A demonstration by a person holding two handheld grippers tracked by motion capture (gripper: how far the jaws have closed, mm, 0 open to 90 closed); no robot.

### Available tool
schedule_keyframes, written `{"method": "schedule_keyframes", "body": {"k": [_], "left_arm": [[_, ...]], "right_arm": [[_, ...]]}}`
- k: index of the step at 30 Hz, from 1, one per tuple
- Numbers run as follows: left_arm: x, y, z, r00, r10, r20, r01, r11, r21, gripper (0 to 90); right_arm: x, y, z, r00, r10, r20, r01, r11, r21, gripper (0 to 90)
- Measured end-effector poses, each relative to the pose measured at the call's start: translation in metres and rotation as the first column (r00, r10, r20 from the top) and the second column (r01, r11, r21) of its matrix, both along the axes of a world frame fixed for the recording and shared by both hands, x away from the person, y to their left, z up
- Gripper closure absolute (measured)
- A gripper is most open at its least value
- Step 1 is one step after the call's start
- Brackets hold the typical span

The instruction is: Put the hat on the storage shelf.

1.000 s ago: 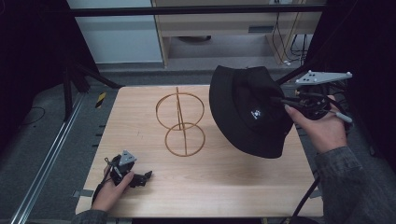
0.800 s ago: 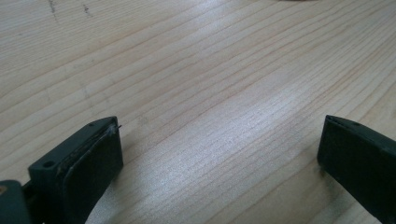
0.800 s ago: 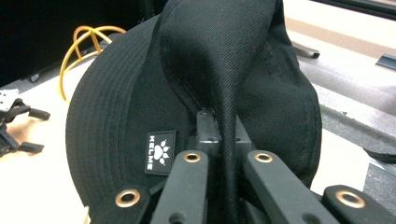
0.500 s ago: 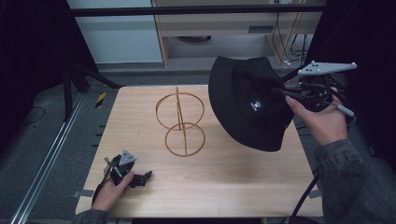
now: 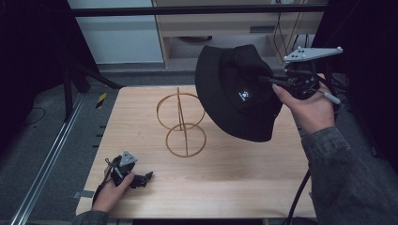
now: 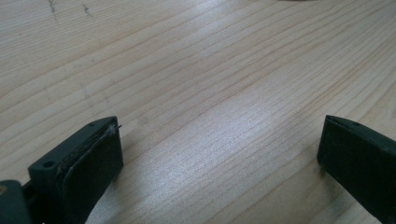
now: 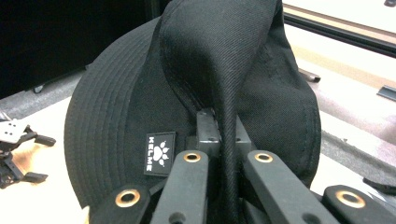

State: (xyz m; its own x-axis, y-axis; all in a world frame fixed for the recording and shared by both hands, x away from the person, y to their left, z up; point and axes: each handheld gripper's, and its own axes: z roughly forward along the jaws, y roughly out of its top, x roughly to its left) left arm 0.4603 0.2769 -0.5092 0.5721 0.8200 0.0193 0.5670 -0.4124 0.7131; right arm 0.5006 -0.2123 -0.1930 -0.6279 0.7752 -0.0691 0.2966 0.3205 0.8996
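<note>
A black bucket hat [image 5: 237,93] with a small white logo patch hangs in the air over the table's right half. My right gripper [image 5: 277,83] is shut on a fold of its crown. Seen along the right gripper's jaws, the hat [image 7: 196,84] has that fold pinched between my right gripper [image 7: 223,122]. A gold wire stand [image 5: 180,123] made of two rings on a post sits at the table's middle, just left of the hat. My left gripper [image 5: 143,178] rests on the wooden table [image 5: 225,187] at the front left, open, with bare wood [image 6: 210,107] between its jaws.
A metal rail [image 5: 47,164] runs along the floor left of the table. A pale cabinet [image 5: 234,23] and cables stand beyond the far edge. The left gripper [image 7: 16,154] appears far off in the right gripper view.
The right gripper has lifted the hat higher and slightly toward the far side, nearer the wire stand's top. The left gripper has stayed put.
</note>
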Motion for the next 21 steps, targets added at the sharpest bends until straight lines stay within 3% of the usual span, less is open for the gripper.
{"method": "schedule_keyframes", "body": {"k": [21], "left_arm": [[0.0,0.0,0.0,1.0,-0.002,-0.004,0.003,1.0,0.002,0.0]], "right_arm": [[0.022,0.053,0.018,0.9982,0.059,0.014,-0.058,0.9972,-0.047,88.9]]}}
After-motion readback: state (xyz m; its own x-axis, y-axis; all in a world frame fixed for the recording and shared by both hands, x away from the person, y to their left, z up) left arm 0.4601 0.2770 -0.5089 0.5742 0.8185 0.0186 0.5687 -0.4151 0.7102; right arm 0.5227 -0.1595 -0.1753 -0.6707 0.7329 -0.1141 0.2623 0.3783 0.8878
